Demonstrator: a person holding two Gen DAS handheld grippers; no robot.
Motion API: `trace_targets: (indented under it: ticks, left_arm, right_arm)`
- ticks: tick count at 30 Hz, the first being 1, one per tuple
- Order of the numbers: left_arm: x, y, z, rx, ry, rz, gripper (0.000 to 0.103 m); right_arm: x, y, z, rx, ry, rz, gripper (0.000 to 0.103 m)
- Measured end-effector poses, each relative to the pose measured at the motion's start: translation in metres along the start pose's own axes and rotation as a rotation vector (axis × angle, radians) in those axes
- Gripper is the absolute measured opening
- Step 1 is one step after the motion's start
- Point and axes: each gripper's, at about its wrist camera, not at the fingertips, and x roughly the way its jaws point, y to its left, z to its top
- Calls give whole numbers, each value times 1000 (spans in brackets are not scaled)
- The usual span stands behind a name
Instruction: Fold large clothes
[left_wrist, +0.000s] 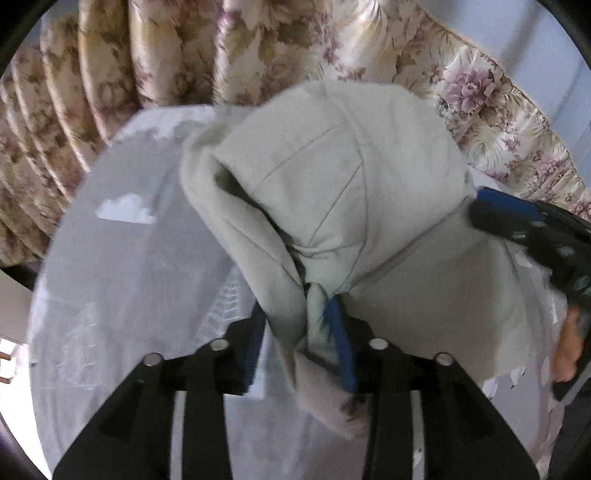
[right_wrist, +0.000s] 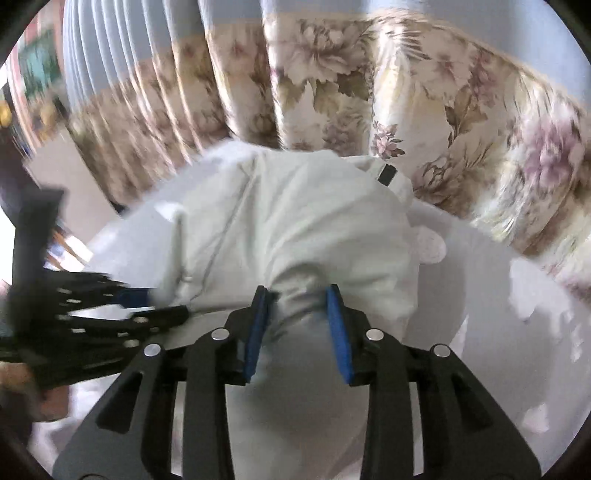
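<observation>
A large pale grey-green garment (left_wrist: 332, 177) is bunched up above a white patterned table cover (left_wrist: 122, 280). My left gripper (left_wrist: 297, 306) has its blue pads closed on a bunched fold of it, and cloth hangs down between the fingers. In the right wrist view the same garment (right_wrist: 288, 221) shows a small black tag (right_wrist: 387, 173) at its far edge. My right gripper (right_wrist: 299, 291) is shut on another bunch of the cloth. The right gripper also shows in the left wrist view (left_wrist: 535, 236), at the garment's right side. The left gripper shows blurred in the right wrist view (right_wrist: 92, 306).
Floral curtains (left_wrist: 147, 66) hang close behind the table, also in the right wrist view (right_wrist: 369, 92). The white cover (right_wrist: 517, 314) extends right of the garment. A hand (left_wrist: 569, 350) shows at the right edge.
</observation>
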Motion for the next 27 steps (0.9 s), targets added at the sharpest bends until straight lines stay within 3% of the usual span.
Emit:
trace_targets:
  ticks: [5,10,14,18,20,23,27]
  left_arm:
    - [-31,0,-4,24,-43,21,63]
    - [-2,-13,-14,72,29,62,65]
    - [3,-13,-23,68,13,47,68]
    - [3,-16,-20,98,7,97,72]
    - [-10,-13,-15,106,-2,95,72]
    - [-38,-1,-4,106,-57,105,73]
    - [-59,10,27,74,-104,109,76]
  right_arm:
    - [-36,-1,-34,22,-22,39,35]
    - [-20,15,-71,-88,21,-32,30]
    - [-6,6,-86,-108,30,-39,30]
    - [-5,5,-81,-96,43,-28,30]
    - [-17,0,-71,-66,35,32,31]
    - [-43,-17,-53,25,-41,85,35]
    - [-49,-26,-22,40,-95,34,36]
